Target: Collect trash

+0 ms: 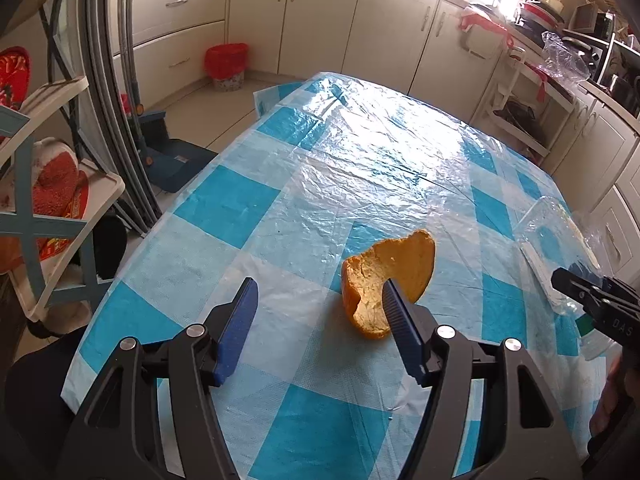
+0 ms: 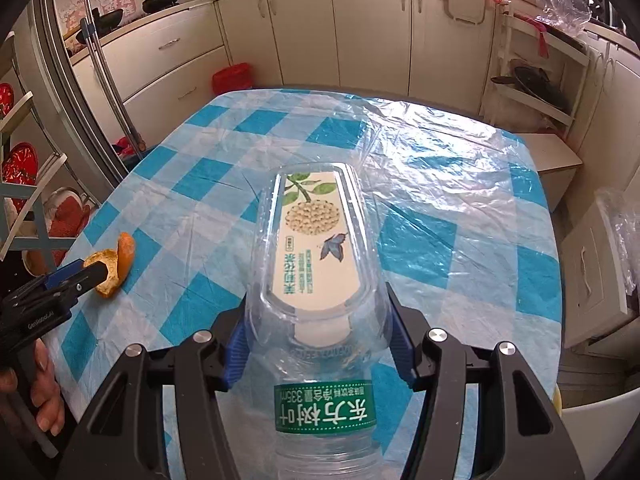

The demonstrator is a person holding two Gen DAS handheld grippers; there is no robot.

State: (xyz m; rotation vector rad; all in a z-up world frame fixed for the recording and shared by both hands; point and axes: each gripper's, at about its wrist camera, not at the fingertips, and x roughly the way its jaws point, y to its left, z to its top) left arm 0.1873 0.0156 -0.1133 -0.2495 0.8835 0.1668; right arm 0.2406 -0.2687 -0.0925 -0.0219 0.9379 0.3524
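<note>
Hiding bottle (image 2: pixel 316 280) neck below frame, right gripper (image 2: pixel 318 340) jaws clamped

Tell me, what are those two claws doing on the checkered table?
A person is picking up trash with a claw in each hand. The right claw is clamped around an empty clear plastic bottle with a green band, held over the blue checkered tablecloth. The left claw is open, with nothing held between its blue pads. A piece of orange peel sits on the cloth right by one of its fingers.
</note>
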